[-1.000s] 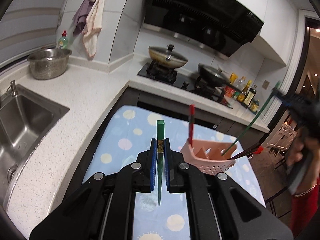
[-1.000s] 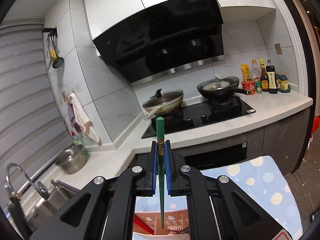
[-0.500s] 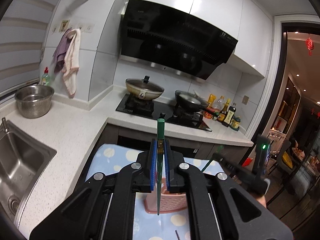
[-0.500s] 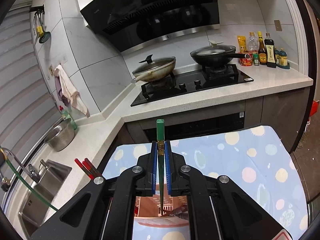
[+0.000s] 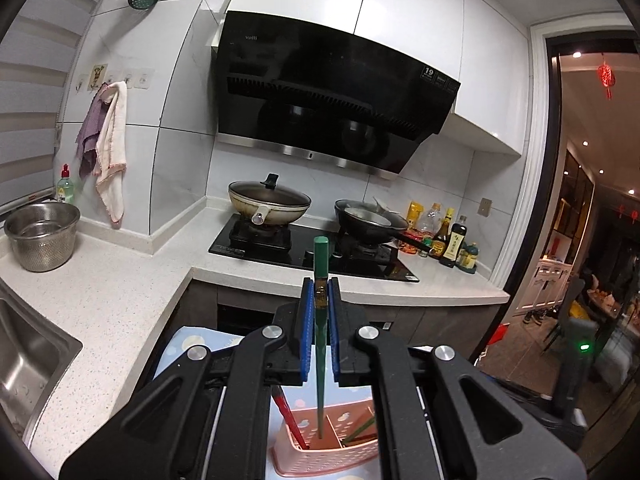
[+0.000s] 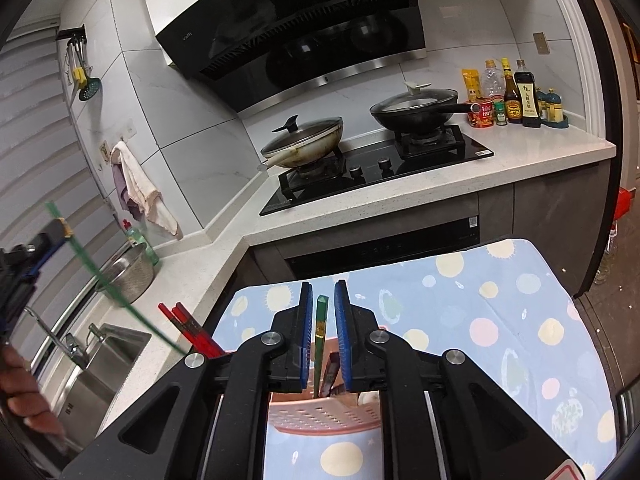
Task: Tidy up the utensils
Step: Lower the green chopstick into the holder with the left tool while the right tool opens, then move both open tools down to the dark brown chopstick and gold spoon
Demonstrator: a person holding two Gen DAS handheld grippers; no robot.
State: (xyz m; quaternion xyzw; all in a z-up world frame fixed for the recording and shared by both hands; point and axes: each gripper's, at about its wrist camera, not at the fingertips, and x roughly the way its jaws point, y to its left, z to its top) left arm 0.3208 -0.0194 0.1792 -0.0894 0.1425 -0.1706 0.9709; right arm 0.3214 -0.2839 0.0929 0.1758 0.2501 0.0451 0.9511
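Right hand-held gripper [image 6: 323, 312] has just been opening — its green chopstick [image 6: 320, 344] stands loose between parted pads, tip down in the pink basket [image 6: 320, 416]. Left hand-held gripper [image 5: 319, 300] clamps a second chopstick [image 5: 320, 320], above the basket — likely next in.

Left wrist view looking along its fingers, nearly level toward the stove [image 5: 312, 248], pink basket [image 5: 320, 456] close at bottom centre, right wrist view tilted lower, same stove [image 6: 380, 168] upper centre, same basket [image 6: 324, 416] below

Red chopsticks [image 6: 188, 330] crowding pink basket [image 6: 320, 416]; dotted cloth [image 6: 500, 320] rightward bare.
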